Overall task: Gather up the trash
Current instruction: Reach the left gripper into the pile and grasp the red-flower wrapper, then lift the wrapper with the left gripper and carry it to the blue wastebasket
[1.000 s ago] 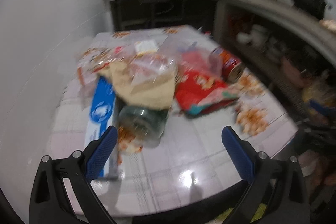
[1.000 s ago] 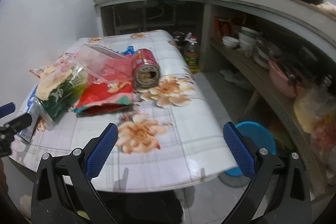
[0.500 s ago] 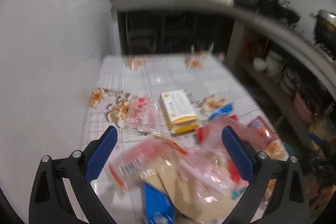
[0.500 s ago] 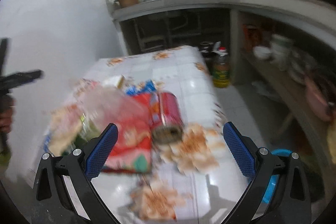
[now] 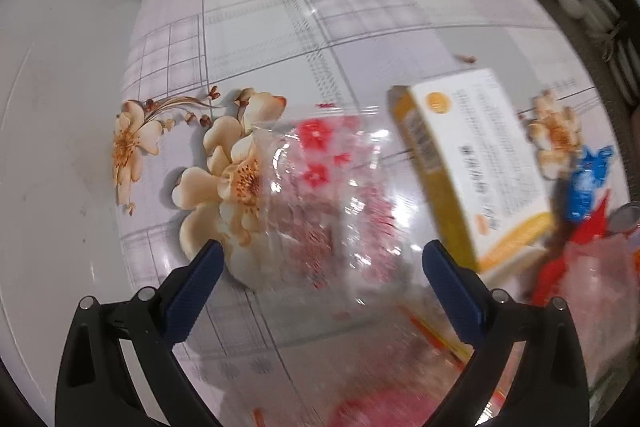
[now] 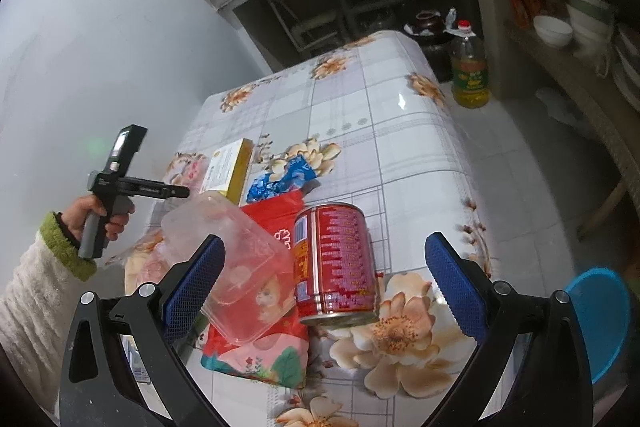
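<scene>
My left gripper (image 5: 318,263) hangs over the table with its jaws spread wide and nothing between them, and right under it lies a crinkled clear wrapper (image 5: 320,203) with red print, flat on the flowered tablecloth (image 5: 360,27). That is the piece I would take first; I would come down with one finger on each side of a raised crease, because a film lying this flat will slide away if I only pinch the top. Just beside it, to the right, the yellow and white carton (image 5: 476,167) leans up at an angle, so I must keep my right finger off it. The left view is blurred, so I cannot be sure whether the wrapper's edge tucks under the carton. My right gripper (image 6: 324,267) is likewise fully open and empty, poised above the red can (image 6: 332,263) lying on its side against a clear plastic tub (image 6: 232,259) and a red snack bag (image 6: 260,347). Further off lies a blue wrapper (image 6: 280,179).
</scene>
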Demonstrator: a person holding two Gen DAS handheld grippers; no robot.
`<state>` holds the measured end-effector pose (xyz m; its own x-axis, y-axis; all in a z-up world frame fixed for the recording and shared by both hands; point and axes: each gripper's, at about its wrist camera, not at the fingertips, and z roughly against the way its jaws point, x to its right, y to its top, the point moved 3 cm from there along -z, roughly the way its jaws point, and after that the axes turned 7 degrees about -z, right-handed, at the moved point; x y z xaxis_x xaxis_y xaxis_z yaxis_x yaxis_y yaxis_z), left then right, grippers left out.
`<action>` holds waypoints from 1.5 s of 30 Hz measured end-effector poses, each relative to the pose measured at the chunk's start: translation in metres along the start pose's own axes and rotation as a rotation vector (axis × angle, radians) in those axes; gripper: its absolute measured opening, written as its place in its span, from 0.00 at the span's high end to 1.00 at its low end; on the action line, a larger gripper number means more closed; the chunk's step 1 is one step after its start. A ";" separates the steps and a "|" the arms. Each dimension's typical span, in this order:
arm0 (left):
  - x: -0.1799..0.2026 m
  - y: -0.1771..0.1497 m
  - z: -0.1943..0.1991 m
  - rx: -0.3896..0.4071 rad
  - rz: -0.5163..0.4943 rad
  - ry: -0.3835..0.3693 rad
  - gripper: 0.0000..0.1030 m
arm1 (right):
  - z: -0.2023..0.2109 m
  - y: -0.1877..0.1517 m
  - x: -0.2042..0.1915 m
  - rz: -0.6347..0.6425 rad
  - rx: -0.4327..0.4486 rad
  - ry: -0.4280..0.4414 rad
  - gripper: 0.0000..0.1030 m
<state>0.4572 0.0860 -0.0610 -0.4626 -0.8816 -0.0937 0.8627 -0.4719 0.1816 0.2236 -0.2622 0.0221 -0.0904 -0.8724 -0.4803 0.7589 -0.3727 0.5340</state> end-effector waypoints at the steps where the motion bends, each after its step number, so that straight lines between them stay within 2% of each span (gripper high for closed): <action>1: -0.001 0.000 -0.005 -0.006 0.000 0.002 0.05 | -0.001 0.002 -0.001 0.001 -0.004 0.006 0.07; 3: -0.008 0.002 -0.015 -0.019 0.014 -0.007 0.06 | -0.004 0.007 -0.004 0.008 -0.010 0.020 0.07; 5: -0.011 0.003 -0.023 -0.027 0.021 -0.018 0.11 | -0.004 0.010 -0.007 0.011 -0.013 0.033 0.07; 8: -0.016 0.005 -0.025 -0.001 0.030 -0.027 0.13 | -0.005 0.013 -0.014 0.023 -0.020 0.048 0.07; 11: -0.018 0.006 -0.020 0.034 0.031 -0.032 0.25 | -0.006 0.014 -0.024 0.047 -0.036 0.064 0.07; 13: -0.017 0.005 -0.016 0.053 0.025 -0.039 0.37 | -0.006 0.014 -0.034 0.067 -0.047 0.082 0.07; 14: -0.017 0.005 -0.014 0.065 0.018 -0.035 0.39 | -0.006 0.014 -0.040 0.080 -0.052 0.093 0.07; 16: -0.016 0.003 -0.010 0.083 0.017 -0.037 0.52 | -0.006 0.014 -0.058 0.115 -0.069 0.126 0.07; 18: -0.020 0.000 -0.007 0.096 0.022 -0.035 0.59 | -0.007 0.012 -0.078 0.157 -0.082 0.159 0.07; 19: -0.021 0.000 -0.006 0.103 0.028 -0.038 0.69 | -0.008 0.011 -0.087 0.180 -0.089 0.171 0.07; 21: -0.023 -0.004 -0.005 0.112 0.044 -0.045 0.78 | -0.011 0.007 -0.113 0.248 -0.106 0.200 0.07; 25: -0.030 -0.010 0.000 0.145 0.078 -0.082 0.89 | -0.021 -0.008 -0.169 0.437 -0.133 0.252 0.08; 30: -0.035 -0.012 0.009 0.184 0.108 -0.094 0.93 | -0.041 -0.043 -0.239 0.743 -0.162 0.289 0.17; 37: -0.054 -0.014 0.022 0.223 0.161 -0.113 0.94 | -0.086 -0.097 -0.283 1.054 -0.217 0.275 0.34; 43: -0.065 -0.010 0.031 0.250 0.204 -0.143 0.94 | -0.123 -0.121 -0.297 1.195 -0.230 0.201 0.54; 45: -0.067 -0.009 0.033 0.256 0.208 -0.141 0.94 | -0.134 -0.127 -0.297 1.227 -0.234 0.179 0.74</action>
<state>0.4735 0.1494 -0.0246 -0.3217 -0.9411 0.1042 0.8704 -0.2506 0.4237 0.2410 0.0867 0.0038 0.8273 -0.5424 0.1459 0.3790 0.7307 0.5678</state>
